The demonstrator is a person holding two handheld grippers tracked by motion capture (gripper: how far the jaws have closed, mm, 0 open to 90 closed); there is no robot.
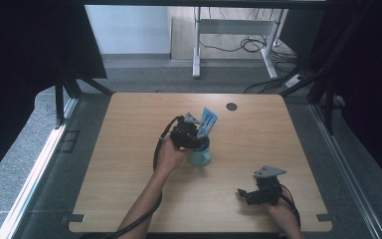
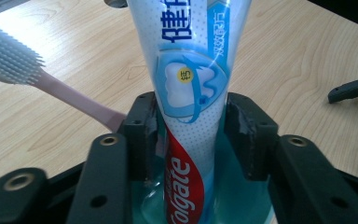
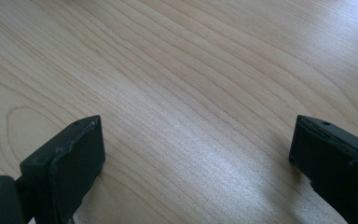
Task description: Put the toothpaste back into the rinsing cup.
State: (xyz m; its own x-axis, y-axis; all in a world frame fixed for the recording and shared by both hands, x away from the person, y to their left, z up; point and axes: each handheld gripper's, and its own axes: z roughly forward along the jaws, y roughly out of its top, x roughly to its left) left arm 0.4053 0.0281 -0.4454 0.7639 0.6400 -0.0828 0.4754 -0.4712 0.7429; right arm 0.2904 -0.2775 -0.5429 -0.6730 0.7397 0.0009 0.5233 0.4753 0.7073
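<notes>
Near the desk's (image 1: 129,149) middle, the left gripper (image 2: 191,116) stands loosened around the toothpaste tube (image 2: 191,93) in the cup (image 1: 200,155), right gripper (image 3: 191,154) wide and empty, so lifting straight clear seems next

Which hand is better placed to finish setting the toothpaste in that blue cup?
Left. The left gripper already straddles the toothpaste tube standing in the blue cup; the right gripper rests open, well away.

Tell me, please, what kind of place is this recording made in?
Probably a lab or office test area, not a bathroom: a bare wooden table stands between dark curtains on grey carpet, with a height-adjustable desk frame and loose cables behind it.
</notes>
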